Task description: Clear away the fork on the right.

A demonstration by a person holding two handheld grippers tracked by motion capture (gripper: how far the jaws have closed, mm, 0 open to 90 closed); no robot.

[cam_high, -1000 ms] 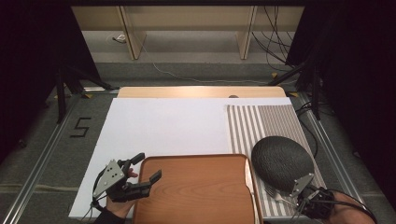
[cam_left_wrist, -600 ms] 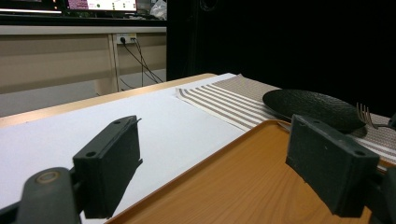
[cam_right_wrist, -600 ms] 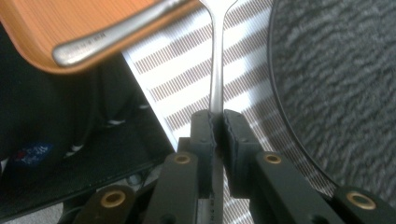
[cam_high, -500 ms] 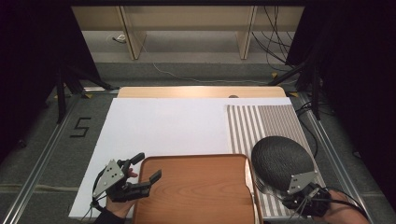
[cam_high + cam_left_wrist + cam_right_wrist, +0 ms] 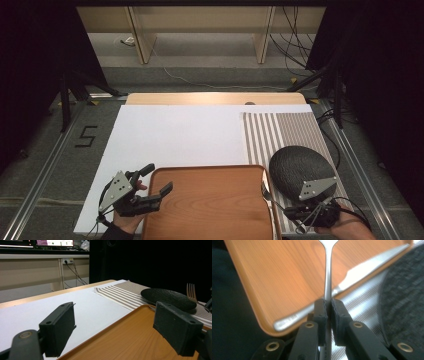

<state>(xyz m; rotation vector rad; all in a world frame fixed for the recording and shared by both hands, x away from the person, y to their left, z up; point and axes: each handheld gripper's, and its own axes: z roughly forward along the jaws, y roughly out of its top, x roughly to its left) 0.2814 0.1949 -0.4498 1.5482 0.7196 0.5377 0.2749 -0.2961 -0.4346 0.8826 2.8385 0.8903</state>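
Right tool (image 5: 327,307) clamped on fork (image 5: 327,277)

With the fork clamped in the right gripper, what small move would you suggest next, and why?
Probably carry the fork sideways to the striped mat beside the plate. The right gripper holds its handle above the tray edge, where the knife lies.

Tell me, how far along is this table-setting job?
Early to midway, I'd guess. The dark plate already sits on the striped placemat. The right gripper has its fingers shut on a fork. A knife lies on the wooden tray's edge, untouched. The left gripper hangs open.
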